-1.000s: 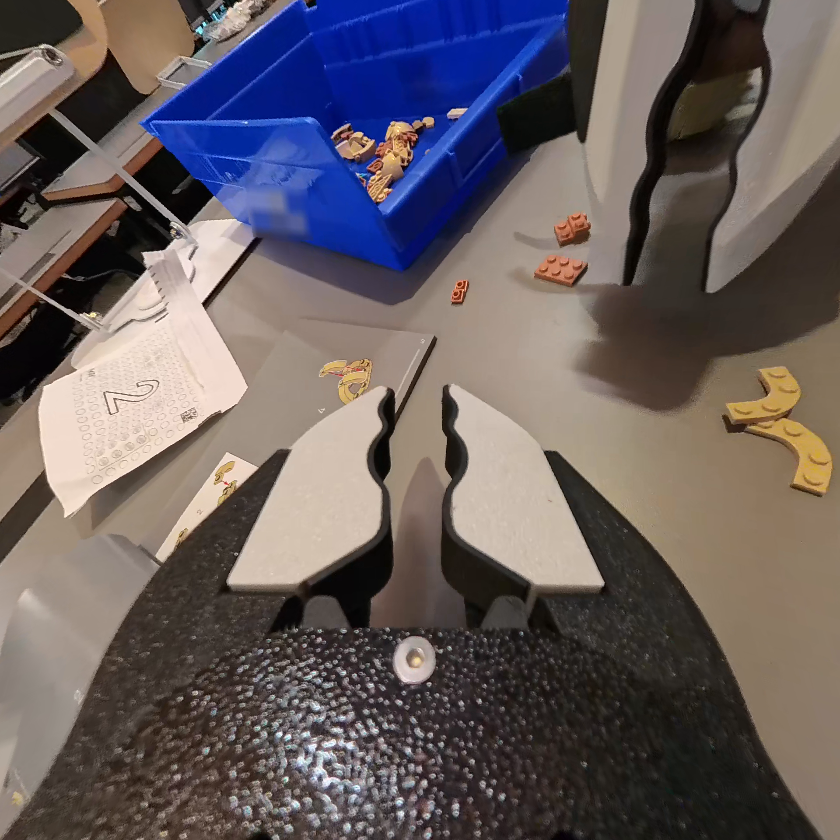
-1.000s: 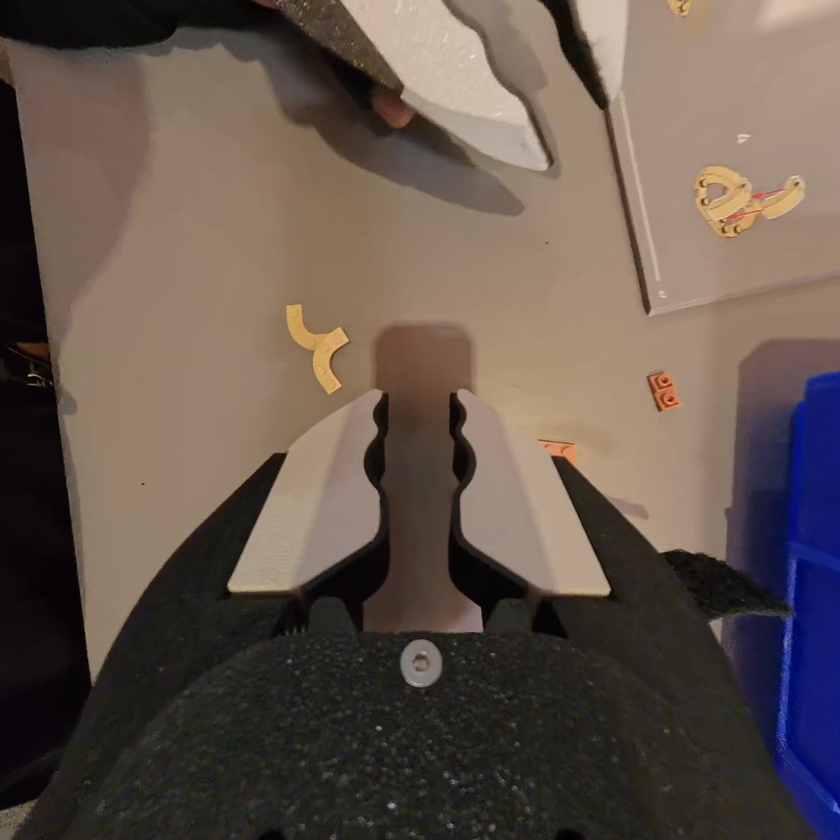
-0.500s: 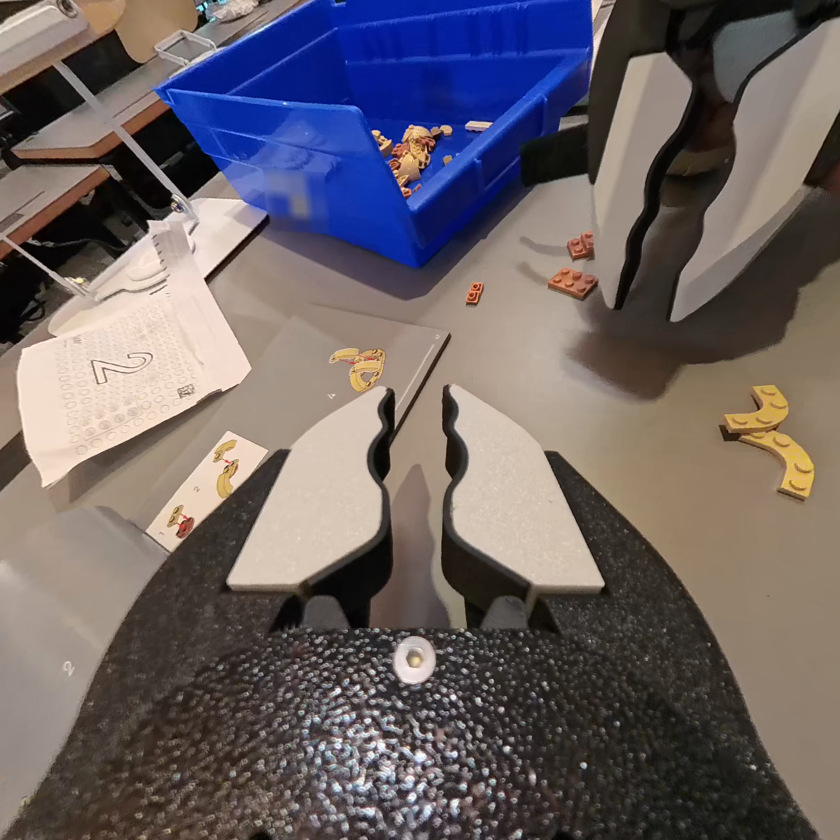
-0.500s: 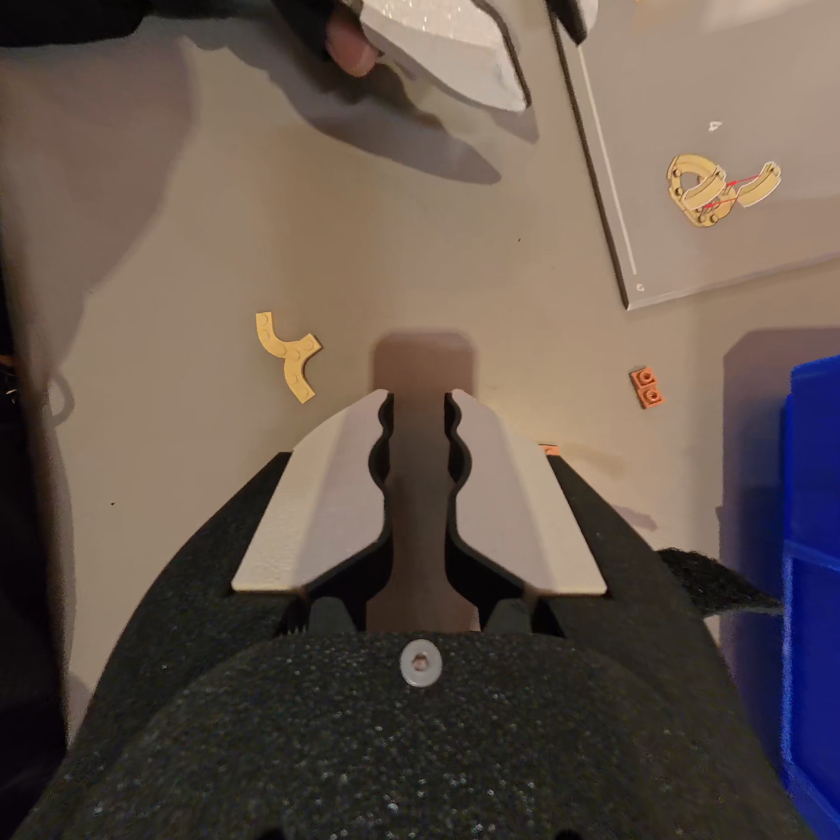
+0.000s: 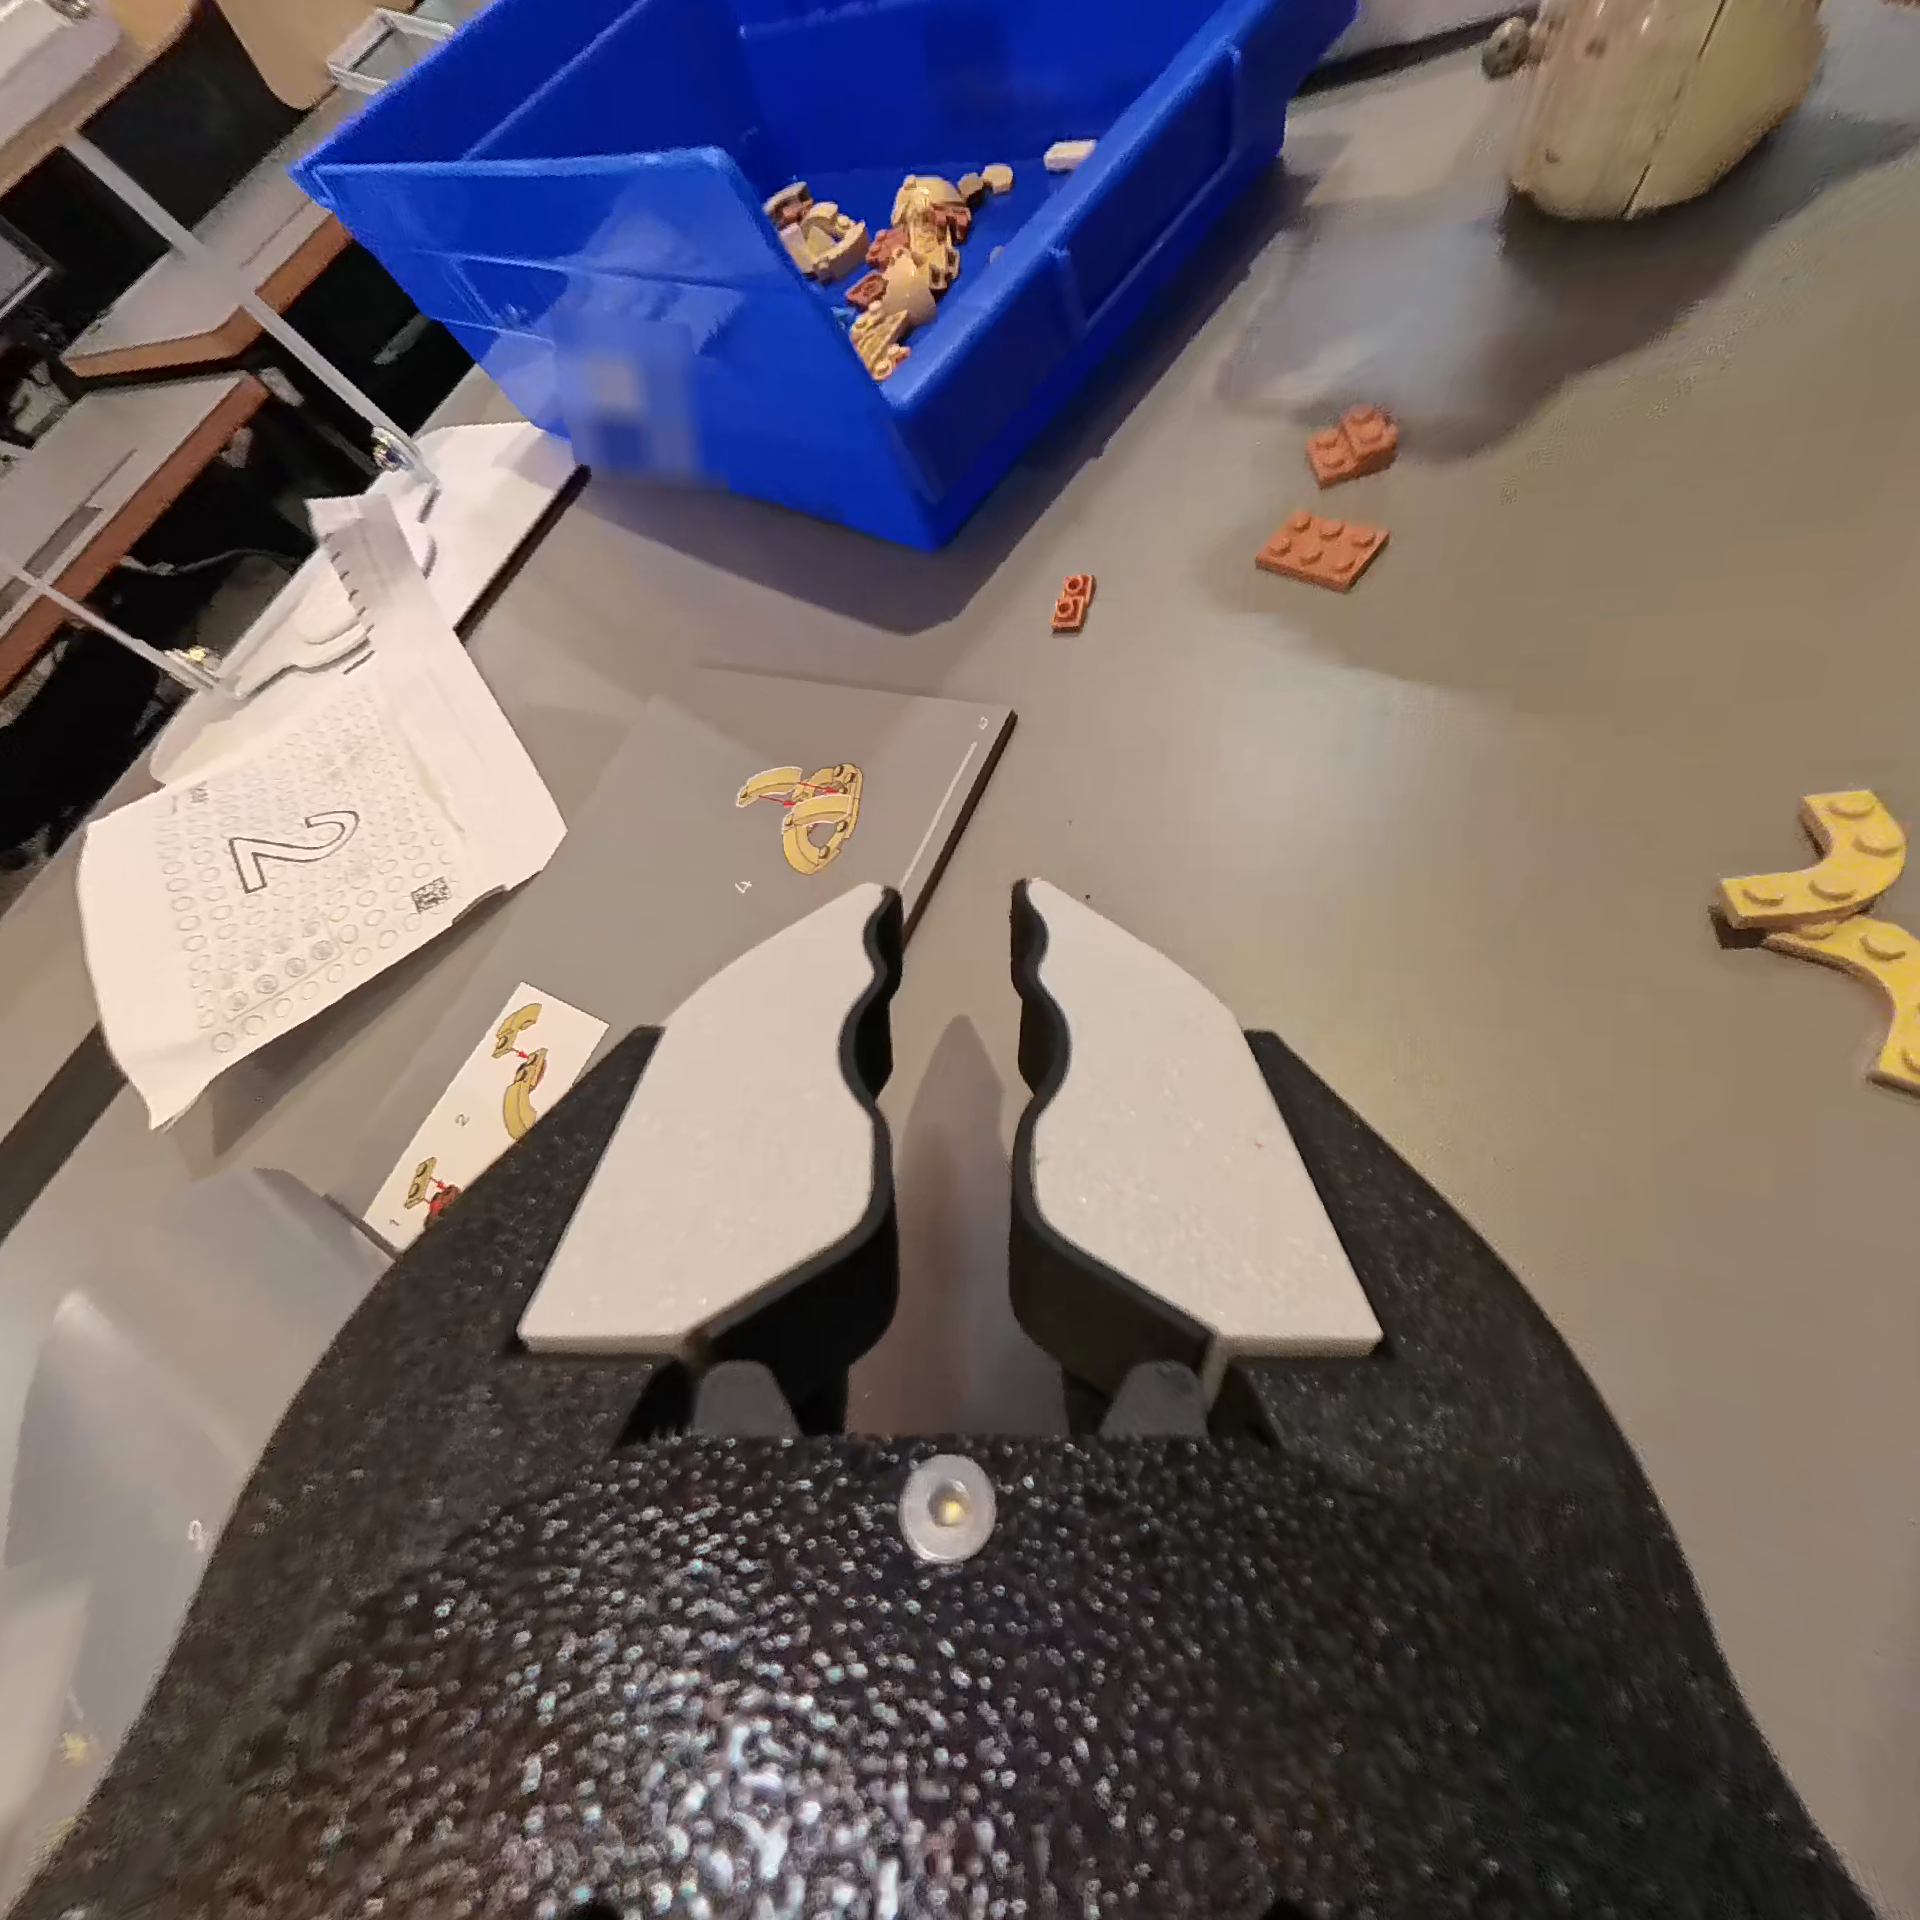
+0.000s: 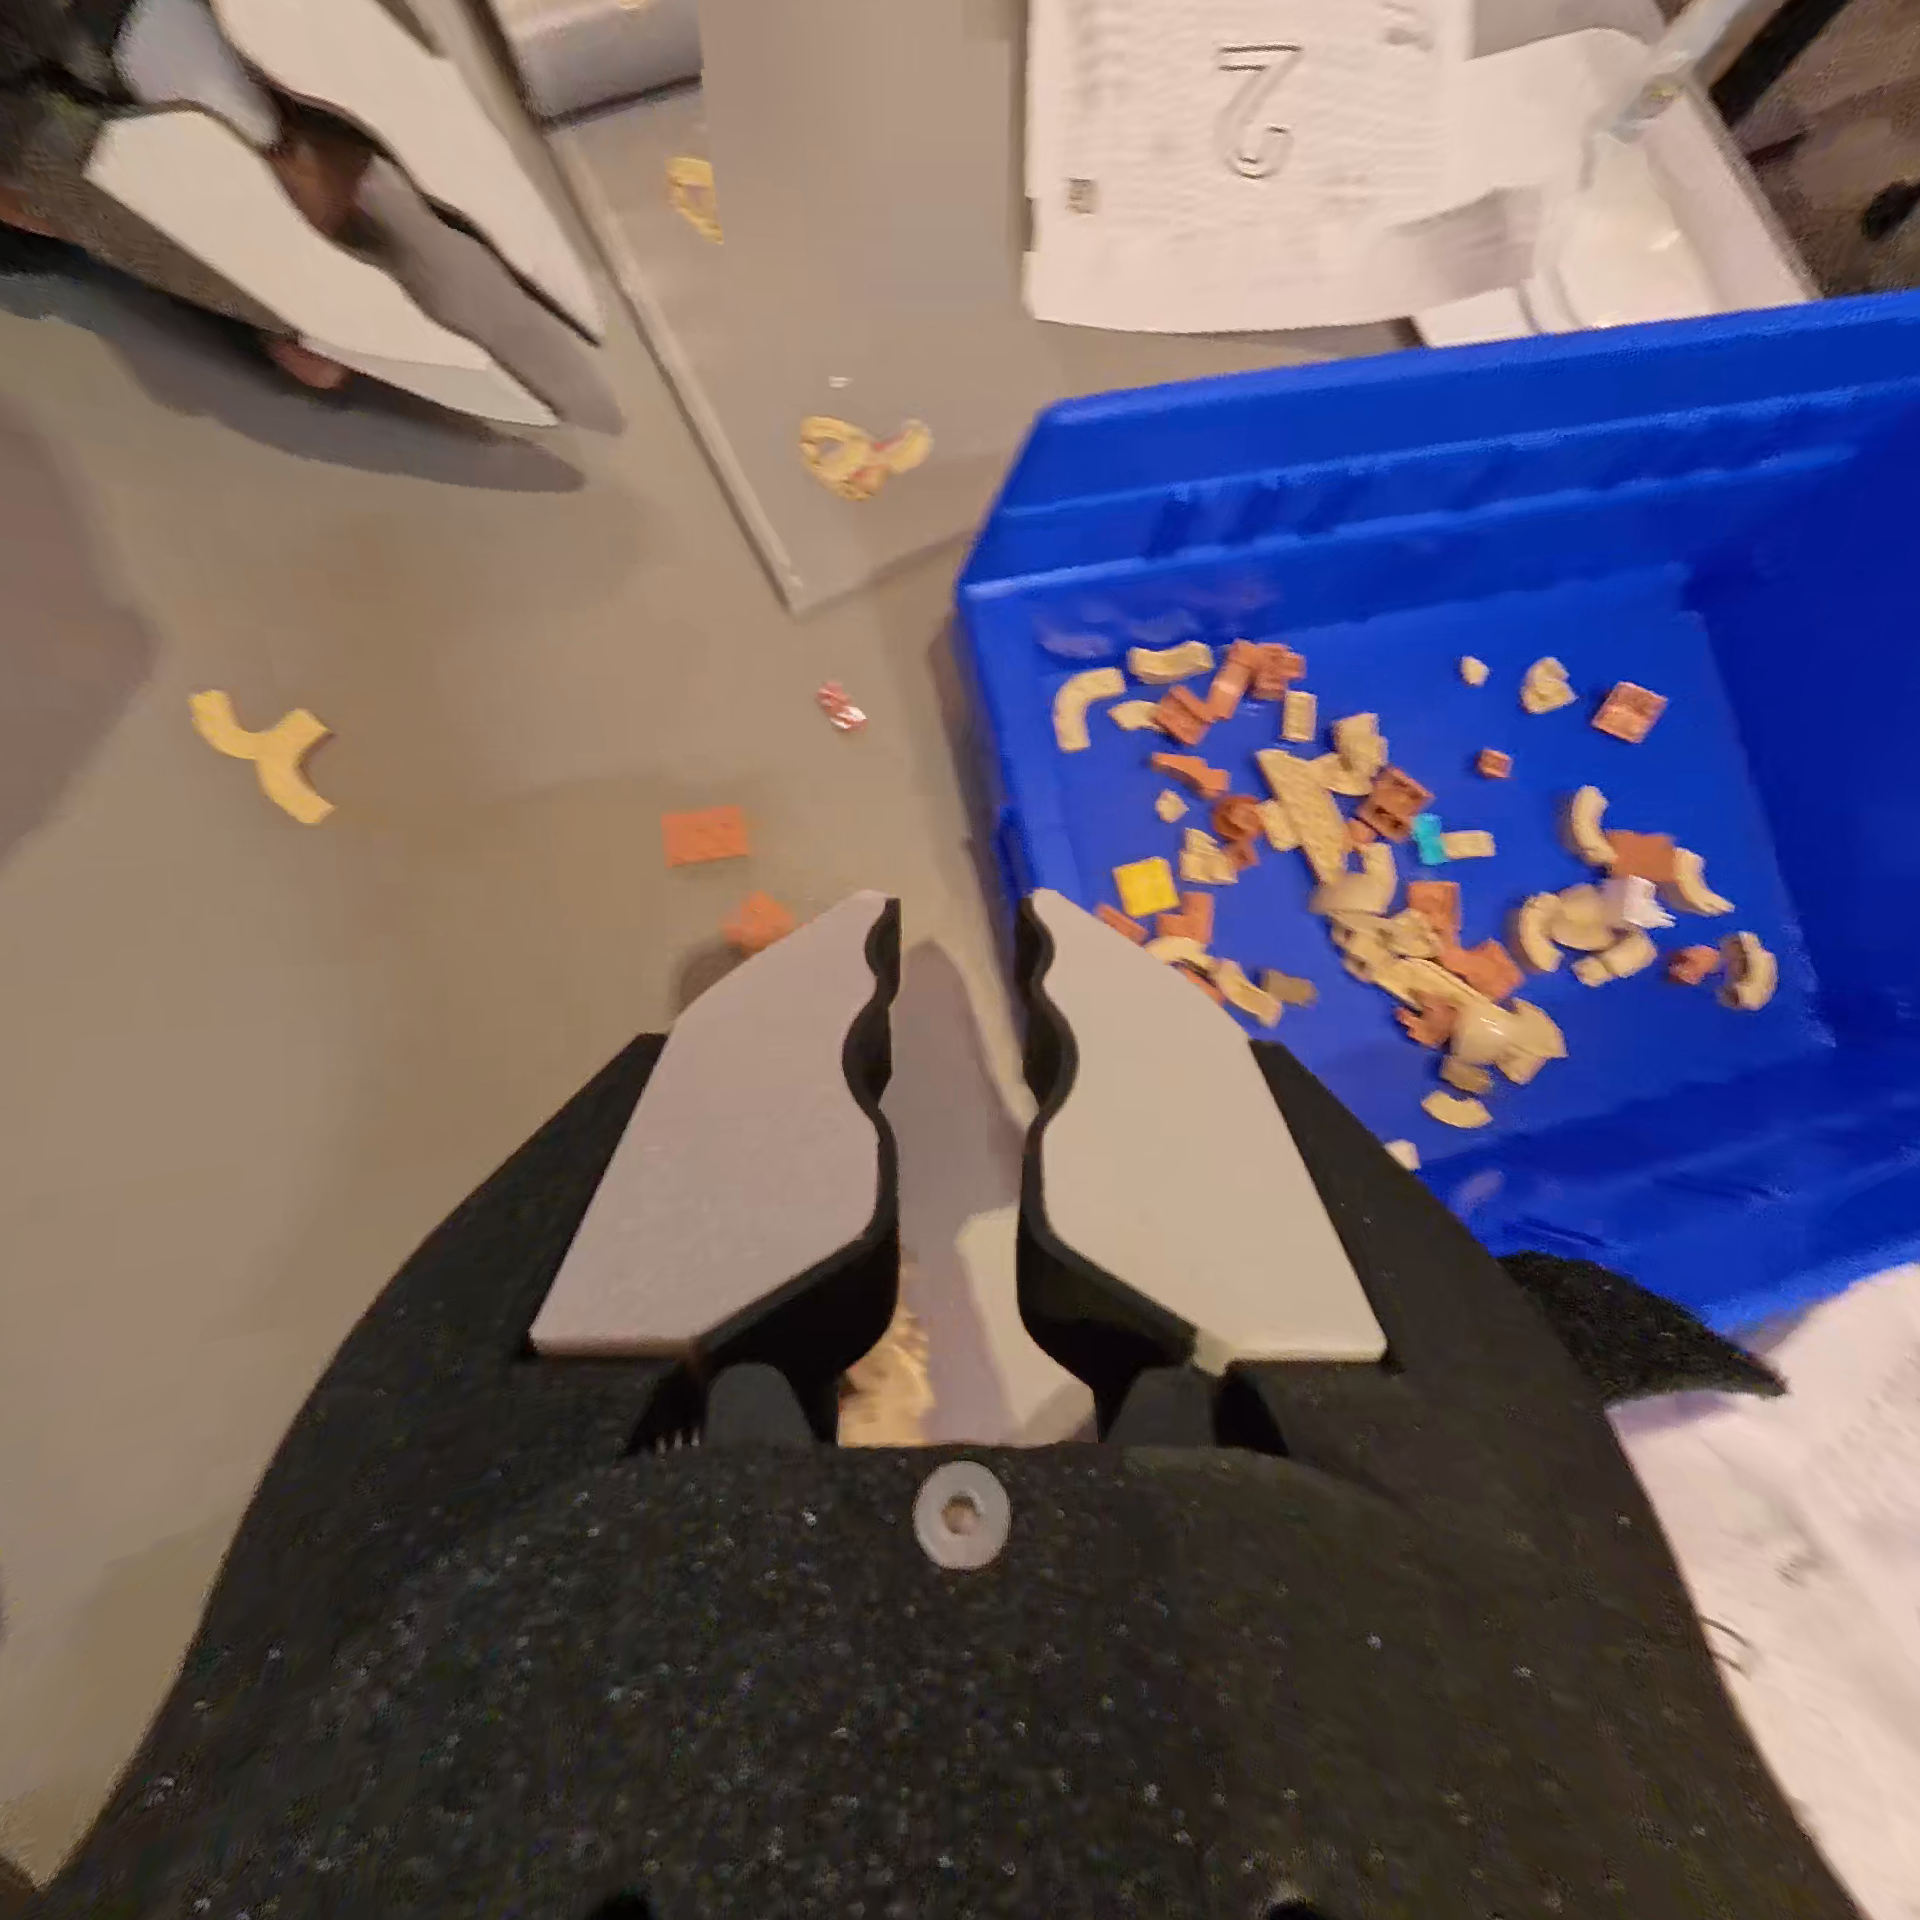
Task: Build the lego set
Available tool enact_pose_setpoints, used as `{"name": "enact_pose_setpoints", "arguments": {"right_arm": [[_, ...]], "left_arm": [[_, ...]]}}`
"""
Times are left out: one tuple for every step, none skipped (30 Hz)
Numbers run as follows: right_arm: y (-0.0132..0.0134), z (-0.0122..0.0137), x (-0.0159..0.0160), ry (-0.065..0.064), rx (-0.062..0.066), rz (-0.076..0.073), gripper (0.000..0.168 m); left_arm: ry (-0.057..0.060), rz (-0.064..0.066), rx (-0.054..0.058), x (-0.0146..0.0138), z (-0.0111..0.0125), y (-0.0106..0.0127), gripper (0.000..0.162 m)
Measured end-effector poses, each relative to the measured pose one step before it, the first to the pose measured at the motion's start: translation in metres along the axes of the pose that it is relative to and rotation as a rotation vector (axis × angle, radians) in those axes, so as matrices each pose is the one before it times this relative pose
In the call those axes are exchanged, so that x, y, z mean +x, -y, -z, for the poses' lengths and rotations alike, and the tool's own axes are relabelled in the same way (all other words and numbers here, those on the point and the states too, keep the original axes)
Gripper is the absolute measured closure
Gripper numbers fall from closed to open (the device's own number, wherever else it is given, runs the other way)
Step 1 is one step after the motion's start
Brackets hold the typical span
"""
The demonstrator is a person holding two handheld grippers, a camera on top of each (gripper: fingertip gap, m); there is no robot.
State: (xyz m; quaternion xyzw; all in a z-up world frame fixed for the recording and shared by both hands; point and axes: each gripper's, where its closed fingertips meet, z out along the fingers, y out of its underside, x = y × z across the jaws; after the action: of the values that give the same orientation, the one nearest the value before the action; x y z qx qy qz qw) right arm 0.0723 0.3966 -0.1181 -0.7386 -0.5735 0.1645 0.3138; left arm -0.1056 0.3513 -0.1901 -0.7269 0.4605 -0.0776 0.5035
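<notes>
My left gripper (image 5: 951, 899) is open and empty above the grey table, by the edge of the instruction booklet (image 5: 821, 821). A joined tan curved assembly (image 5: 1839, 914) lies to its right; it also shows in the right wrist view (image 6: 265, 753). Brown plates lie ahead: a flat one (image 5: 1322, 549), a stacked pair (image 5: 1351, 445) and a tiny one (image 5: 1072, 603). My right gripper (image 6: 958, 914) is open and empty, just left of the blue bin (image 6: 1455, 540) holding several tan and brown pieces (image 6: 1371, 883). The left gripper (image 6: 343, 239) shows far off in that view.
A white numbered paper bag (image 5: 301, 883) and a clear stand (image 5: 208, 312) lie left of the booklet. A beige rounded object (image 5: 1662, 94) sits at the far right. White paper (image 6: 1787, 1507) lies beside the bin. Brown plates (image 6: 707, 836) lie near my right gripper.
My right gripper has swung away from the table's middle toward the blue bin, leaving the left wrist view. My left gripper has drawn back slightly. Both stay open and empty.
</notes>
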Motion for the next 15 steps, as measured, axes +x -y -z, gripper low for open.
{"name": "enact_pose_setpoints", "arguments": {"right_arm": [[-0.00177,0.00025,0.01072,-0.009,-0.0211,0.0083,0.148],[-0.0025,-0.00215,0.00933,0.0064,-0.0384,0.0169,0.148],[-0.00213,-0.00415,0.00968,0.0093,-0.0489,0.0229,0.148],[-0.00015,-0.00569,0.01113,0.0006,-0.046,0.0251,0.148],[0.00033,-0.00745,0.01056,0.0051,-0.0479,0.0275,0.148],[0.00009,-0.00896,0.00759,0.0242,-0.0524,0.026,0.148],[0.00029,-0.00957,0.00619,0.0291,-0.0514,0.0216,0.149],[0.0001,-0.00974,0.00645,0.0207,-0.0499,0.0205,0.151],[-0.00029,-0.00943,0.00502,0.0213,-0.0497,0.0236,0.152],[-0.00055,-0.00896,0.0038,0.0195,-0.0466,0.0271,0.152],[-0.00075,-0.00784,0.00373,0.0114,-0.0413,0.0266,0.154],[0.0,-0.00651,0.00362,0.007,-0.0313,0.0226,0.156],[0.00103,-0.00507,0.00257,0.0083,-0.0187,0.0187,0.157],[0.0024,-0.0038,0.00157,0.0103,-0.0041,0.0144,0.158],[0.00281,-0.00308,0.00108,0.0099,0.0032,0.0105,0.159]], "left_arm": [[0.0039,-0.0099,-0.0123,0.00055,-0.00123,-0.00129,0.143],[0.0039,-0.0083,-0.0105,0.0003,-0.00109,-0.00109,0.143],[0.0032,-0.0073,-0.0074,0.0004,-0.00079,-0.00076,0.143],[0.0021,-0.0056,-0.0036,0.00018,-0.00053,-0.00032,0.143],[0.0007,-0.0021,-0.0008,0.00015,-0.00007,-0.00009,0.143],[-0.0002,0.0014,0.0014,-0.00011,0.00017,0.00015,0.143],[-0.0006,0.0034,0.004,-0.00032,0.00041,0.0004,0.143],[-0.0009,0.0047,0.0053,-0.00032,0.00047,0.00054,0.143],[-0.0012,0.0046,0.0062,-0.00034,0.00076,0.00068,0.143],[-0.0011,0.0034,0.007,-0.00026,0.00067,0.00077,0.143],[-0.0009,0.0027,0.0066,-0.00017,0.00066,0.0007,0.143],[-0.0013,0.0016,0.0057,-0.00003,0.00068,0.00056,0.143],[-0.0012,0.0003,0.005,0.00011,0.00047,0.0005,0.143],[-0.0017,-0.0005,0.0036,0.00025,0.0004,0.00036,0.143],[-0.0028,-0.0008,0.0005,0.0004,0.00015,0.0,0.143]]}}
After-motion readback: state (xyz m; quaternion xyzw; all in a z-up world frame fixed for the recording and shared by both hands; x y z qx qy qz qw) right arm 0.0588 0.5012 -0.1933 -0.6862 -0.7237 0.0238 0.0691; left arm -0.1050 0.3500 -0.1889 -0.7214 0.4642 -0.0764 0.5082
